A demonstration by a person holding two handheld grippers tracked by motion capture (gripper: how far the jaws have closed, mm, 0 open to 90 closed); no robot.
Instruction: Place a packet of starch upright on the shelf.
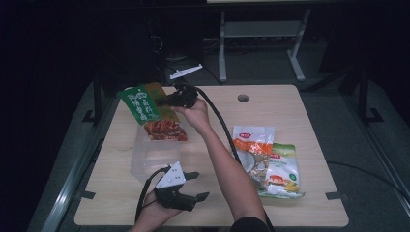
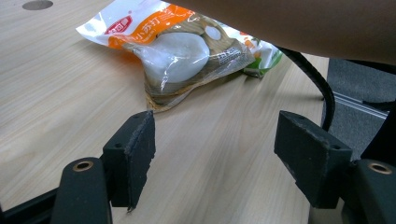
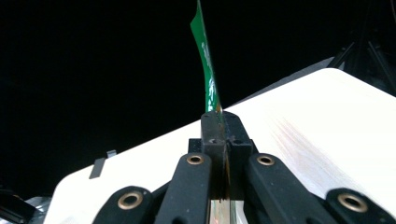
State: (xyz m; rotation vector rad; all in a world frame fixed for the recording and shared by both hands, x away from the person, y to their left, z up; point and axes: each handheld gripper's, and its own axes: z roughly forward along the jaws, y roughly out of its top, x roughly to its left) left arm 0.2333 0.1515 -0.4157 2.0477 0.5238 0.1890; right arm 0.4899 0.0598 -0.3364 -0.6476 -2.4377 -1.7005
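My right gripper [image 1: 163, 102] is shut on the edge of a green snack packet [image 1: 140, 104] with red-orange food showing at its lower end. It holds the packet tilted above the far end of a clear plastic box [image 1: 143, 159] at the table's left. In the right gripper view the jaws [image 3: 219, 119] pinch the thin green packet [image 3: 206, 60], seen edge-on. My left gripper [image 1: 198, 186] rests near the front edge, open and holding nothing. In its own view the left gripper [image 2: 215, 140] points toward an orange-and-white packet [image 2: 173, 51].
An orange-and-white packet [image 1: 252, 145] and a green-and-white packet [image 1: 284, 171] lie overlapping at the table's right. The person's right forearm [image 1: 227, 164] and a black cable [image 2: 317, 79] cross the middle. A round hole [image 1: 243, 98] sits near the far edge.
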